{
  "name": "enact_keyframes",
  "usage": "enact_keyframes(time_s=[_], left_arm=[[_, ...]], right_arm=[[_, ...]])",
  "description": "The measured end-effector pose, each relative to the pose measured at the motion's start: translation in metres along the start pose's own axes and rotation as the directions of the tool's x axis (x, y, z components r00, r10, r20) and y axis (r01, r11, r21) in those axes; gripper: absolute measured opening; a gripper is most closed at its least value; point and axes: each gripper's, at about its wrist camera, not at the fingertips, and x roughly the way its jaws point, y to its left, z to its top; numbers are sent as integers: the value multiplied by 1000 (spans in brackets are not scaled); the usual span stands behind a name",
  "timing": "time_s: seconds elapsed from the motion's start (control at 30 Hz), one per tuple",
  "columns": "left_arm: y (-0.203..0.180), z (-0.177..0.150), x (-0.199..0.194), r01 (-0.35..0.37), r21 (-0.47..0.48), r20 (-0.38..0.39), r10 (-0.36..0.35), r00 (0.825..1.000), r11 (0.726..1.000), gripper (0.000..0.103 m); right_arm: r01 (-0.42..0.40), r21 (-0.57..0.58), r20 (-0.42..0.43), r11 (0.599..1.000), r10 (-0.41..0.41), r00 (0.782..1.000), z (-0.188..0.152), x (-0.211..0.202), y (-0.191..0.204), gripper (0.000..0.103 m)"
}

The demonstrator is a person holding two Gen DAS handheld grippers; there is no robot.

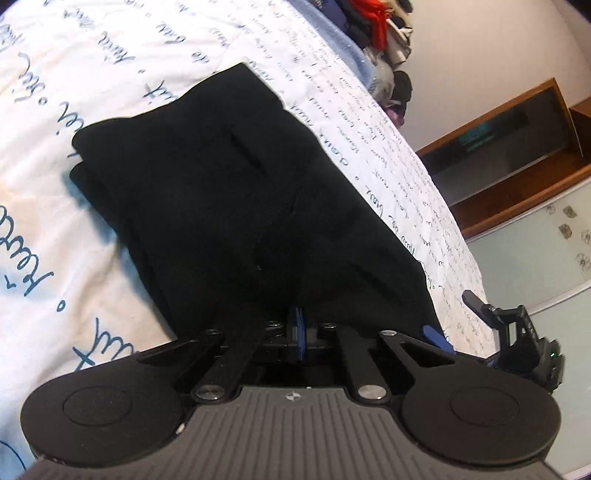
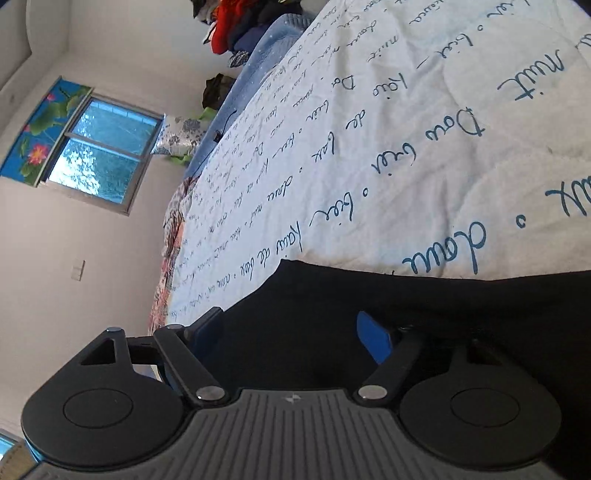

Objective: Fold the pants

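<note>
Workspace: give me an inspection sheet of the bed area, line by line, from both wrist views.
Surface: white quilt printed with blue handwriting, covering the bed.
Job's things: black pants lying folded in layers on the quilt.
Clutter: pile of clothes at the far end of the bed; floral pillow beside it.
Grippers: left gripper shut, its blue pads together at the pants' near edge; whether cloth is pinched is hidden. Right gripper open, fingers spread over the pants' edge.
Cables: thin black cable on the blue blanket.
Surroundings: window with a flowered valance, wooden shelf unit, white walls.
</note>
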Motion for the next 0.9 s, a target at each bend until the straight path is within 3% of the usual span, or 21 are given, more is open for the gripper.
enact_keyframes(time_s=[0.07,0.13,0.2,0.23,0.3,0.33,0.4,0.47,0.5,0.57,0.7,0.9], left_arm=[[-2,-3,-3,13,3,13,-13,1000,1000,14],[-2,-4,-5,32,14,25,-32,999,999,19],[-4,-9,-10,67,31,39,-68,997,997,45],[-7,-11,-13,81,36,46,-82,996,996,52],[-18,-15,-18,94,46,62,-96,993,995,93],[-26,-18,-23,90,53,80,-94,992,994,101],[-45,-24,-30,93,66,125,-100,987,994,102],[-64,-26,-32,120,59,124,-127,984,991,102],[-76,-27,-33,125,57,130,-131,983,991,102],[-103,-32,-32,127,90,133,-139,981,988,102],[-164,-49,-21,116,227,137,-150,979,967,102],[-245,-97,8,164,374,86,-210,974,913,102]], right_arm=[[22,22,19,1000,-22,1000,2,-1,14,81],[-46,-13,76,999,46,996,-13,-34,17,82],[-63,-52,159,997,71,985,-33,-88,11,82],[-36,-57,217,998,48,975,-44,-121,4,83],[42,-26,331,999,-31,943,-62,-178,-17,86],[74,13,391,997,-73,918,-72,-208,-32,86],[116,115,492,987,-158,856,-90,-265,-63,86],[141,224,583,964,-249,774,-108,-314,-90,86],[134,274,621,952,-281,732,-116,-333,-104,86],[98,367,658,925,-333,675,-129,-364,-129,86],[71,474,658,877,-407,634,-143,-381,-163,86],[-73,489,691,869,-335,640,-143,-375,-189,86]])
